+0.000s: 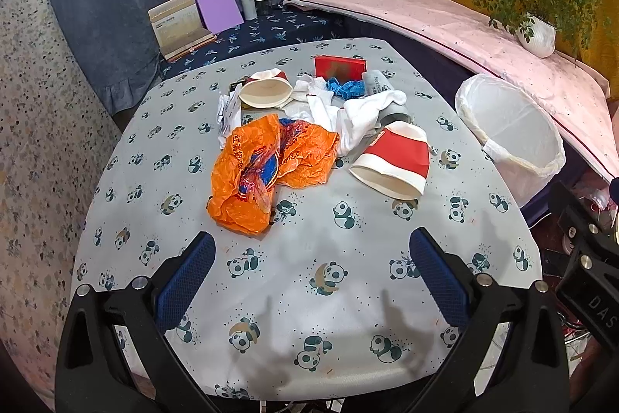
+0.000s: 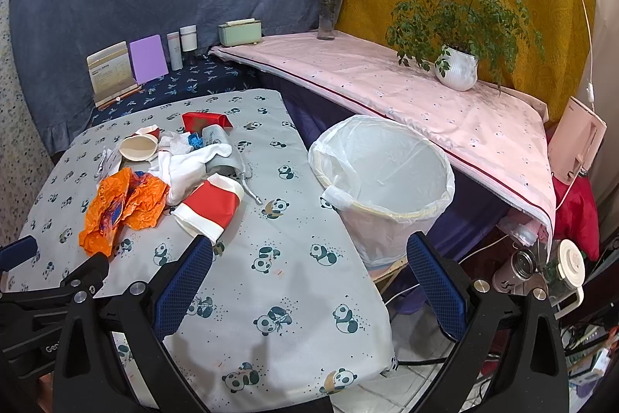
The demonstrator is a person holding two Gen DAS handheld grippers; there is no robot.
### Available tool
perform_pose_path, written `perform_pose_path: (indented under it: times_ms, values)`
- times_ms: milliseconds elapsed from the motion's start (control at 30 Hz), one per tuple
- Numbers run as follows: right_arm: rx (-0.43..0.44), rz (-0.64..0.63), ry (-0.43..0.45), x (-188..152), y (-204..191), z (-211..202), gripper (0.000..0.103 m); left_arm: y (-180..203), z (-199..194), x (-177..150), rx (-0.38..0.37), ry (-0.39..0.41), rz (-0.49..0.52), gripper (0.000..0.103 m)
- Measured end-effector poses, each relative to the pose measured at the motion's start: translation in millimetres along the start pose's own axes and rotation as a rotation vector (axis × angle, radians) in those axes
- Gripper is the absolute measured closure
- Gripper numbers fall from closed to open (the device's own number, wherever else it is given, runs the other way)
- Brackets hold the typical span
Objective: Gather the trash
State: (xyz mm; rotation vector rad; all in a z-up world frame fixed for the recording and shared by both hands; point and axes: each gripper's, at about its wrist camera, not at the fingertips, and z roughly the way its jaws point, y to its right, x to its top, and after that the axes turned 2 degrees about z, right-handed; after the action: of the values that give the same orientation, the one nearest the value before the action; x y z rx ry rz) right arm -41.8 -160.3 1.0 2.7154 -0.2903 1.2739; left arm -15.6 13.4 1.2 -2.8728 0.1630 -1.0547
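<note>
Hovering wide and empty over bare cloth at the table's [image 1: 116, 180] near edge, both grippers, left gripper [image 1: 311, 281] and right gripper [image 2: 309, 281], faced the trash pile; the orange plastic bag [image 1: 267, 169] lay closest, and the lined bin [image 2: 387, 180] stood just off the right edge.

Black packet [image 1: 236, 86]: mostly hidden behind the tipped paper cup [image 1: 265, 93].
Measuring tape [image 1: 345, 88]: partly buried under white cloth [image 1: 359, 113].
Bin [image 2: 383, 180]: base hidden behind the table [image 2: 271, 281] edge.
Orange bag [image 1: 267, 167] print: too crumpled to read.

Panda-print table [image 1: 309, 297] — orange bag [image 1: 267, 169], 2 paper cups [image 1: 392, 161], white cloths [image 1: 359, 115].
</note>
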Motion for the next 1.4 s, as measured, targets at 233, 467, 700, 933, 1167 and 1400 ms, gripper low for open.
perform_pose_path:
  times_ms: [233,467,700,933,1167,1400]
  values:
    - [0.001,0.012,-0.001,1,3,0,0.007,1,-3,1,-0.001,0.014,0.005,0.007]
    - [0.002,0.011,0.000,1,3,0,0.007,0,-4,2,-0.010,0.021,0.004,0.007]
    - [0.009,0.015,0.003,4,-2,2,0.007,-9,1,6,-0.024,0.027,-0.019,0.007]
    - [0.018,0.000,-0.005,6,-17,14,0.007,-29,20,8,0.001,0.008,-0.059,0.007]
    - [0.025,-0.022,-0.017,4,-33,33,0.007,-45,38,7,0.026,-0.003,-0.073,0.007]
    - [0.032,-0.060,-0.021,2,-53,52,0.007,-61,61,8,0.014,-0.016,-0.103,0.007]
